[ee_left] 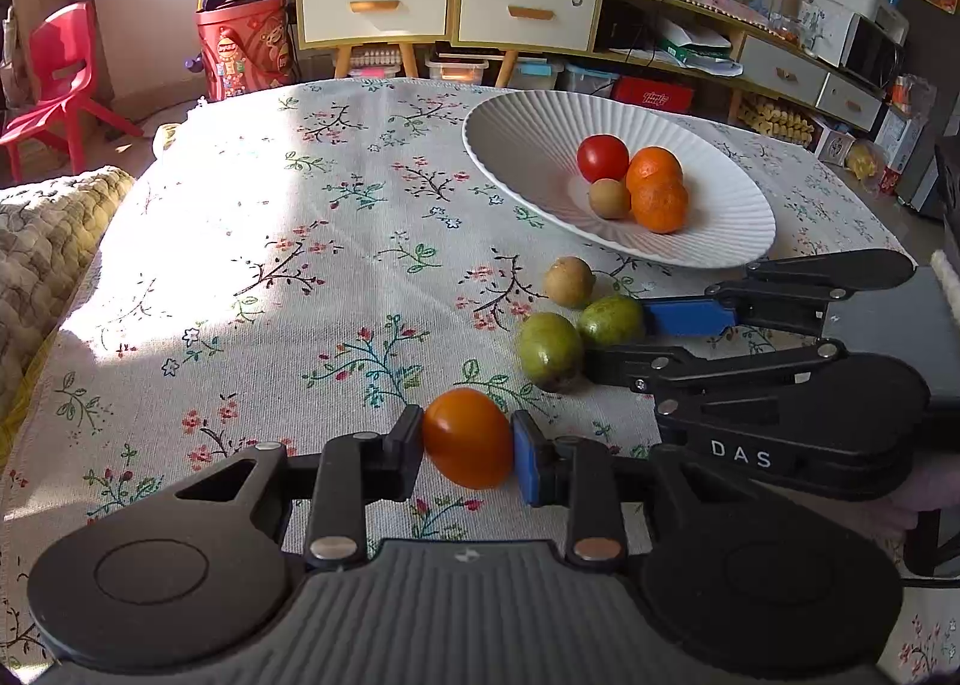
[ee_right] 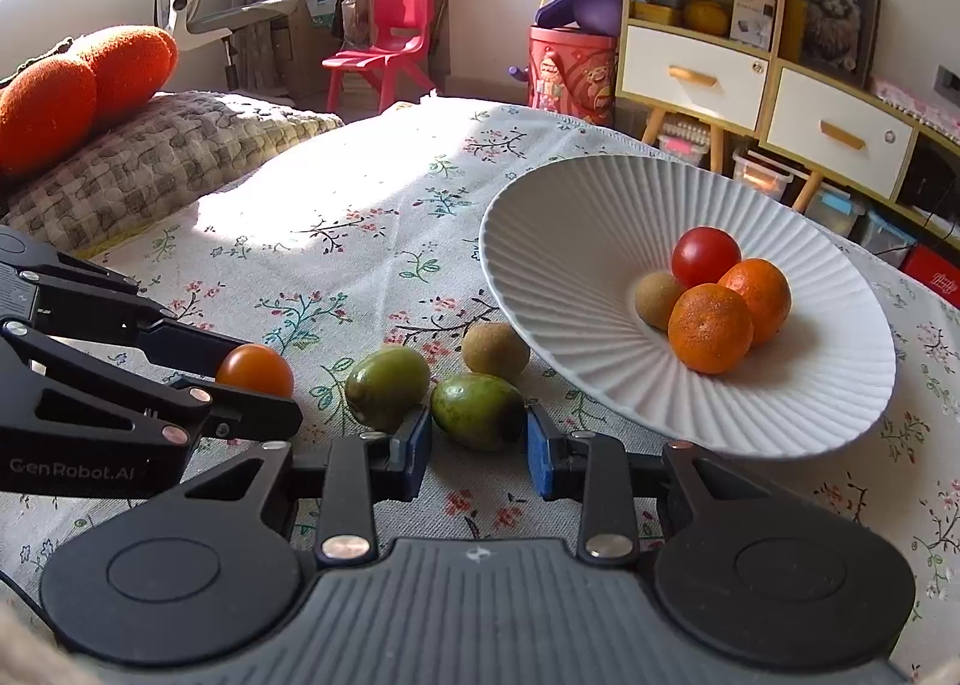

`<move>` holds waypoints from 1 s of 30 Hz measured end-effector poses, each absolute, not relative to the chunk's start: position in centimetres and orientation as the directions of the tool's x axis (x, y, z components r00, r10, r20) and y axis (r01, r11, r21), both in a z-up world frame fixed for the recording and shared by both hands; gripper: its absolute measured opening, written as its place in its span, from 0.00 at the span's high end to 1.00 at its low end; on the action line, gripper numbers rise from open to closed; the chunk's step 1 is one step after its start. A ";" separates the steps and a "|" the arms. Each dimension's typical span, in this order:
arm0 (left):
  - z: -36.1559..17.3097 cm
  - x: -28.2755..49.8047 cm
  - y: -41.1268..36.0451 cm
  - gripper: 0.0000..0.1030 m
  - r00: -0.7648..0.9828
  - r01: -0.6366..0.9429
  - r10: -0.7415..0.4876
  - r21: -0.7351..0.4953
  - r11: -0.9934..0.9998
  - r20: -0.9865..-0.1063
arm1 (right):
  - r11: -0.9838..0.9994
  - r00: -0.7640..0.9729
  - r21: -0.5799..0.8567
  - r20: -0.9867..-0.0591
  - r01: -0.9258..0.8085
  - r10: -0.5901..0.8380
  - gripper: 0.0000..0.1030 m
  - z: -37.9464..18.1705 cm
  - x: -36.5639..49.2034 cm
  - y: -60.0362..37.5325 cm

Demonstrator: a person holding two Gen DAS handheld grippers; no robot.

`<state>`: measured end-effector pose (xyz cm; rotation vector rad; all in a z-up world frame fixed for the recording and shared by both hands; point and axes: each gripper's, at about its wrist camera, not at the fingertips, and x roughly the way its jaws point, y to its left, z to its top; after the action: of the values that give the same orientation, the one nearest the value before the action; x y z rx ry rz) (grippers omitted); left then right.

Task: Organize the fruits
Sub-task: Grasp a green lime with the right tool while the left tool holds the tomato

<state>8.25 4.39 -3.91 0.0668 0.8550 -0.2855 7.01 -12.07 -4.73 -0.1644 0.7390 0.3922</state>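
While the left gripper clamps an orange tomato just above the cloth, the right gripper has its pads against a glossy green fruit. Both are mid-pickup; next comes lifting each into the ribbed white plate nearby, where four fruits sit.

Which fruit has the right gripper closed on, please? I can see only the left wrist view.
Observer: From behind, the right gripper has both blue pads against the green fruit nearer the plate.
Operator: Thank you. Is the other green fruit clear of it?
Observer: Not quite. The other green fruit lies just outside the finger farther from the plate and seems to touch it.
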 end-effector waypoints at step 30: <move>-1.1 10.0 -0.4 0.85 0.664 0.334 -0.282 -0.064 0.941 -0.692 | 0.939 0.708 0.050 -0.643 -0.342 0.292 0.71 -2.1 5.0 -17.3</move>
<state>10.01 -0.43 -1.10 0.0706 0.7699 -0.3483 5.00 -17.30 -2.07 -0.0751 0.7012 0.3519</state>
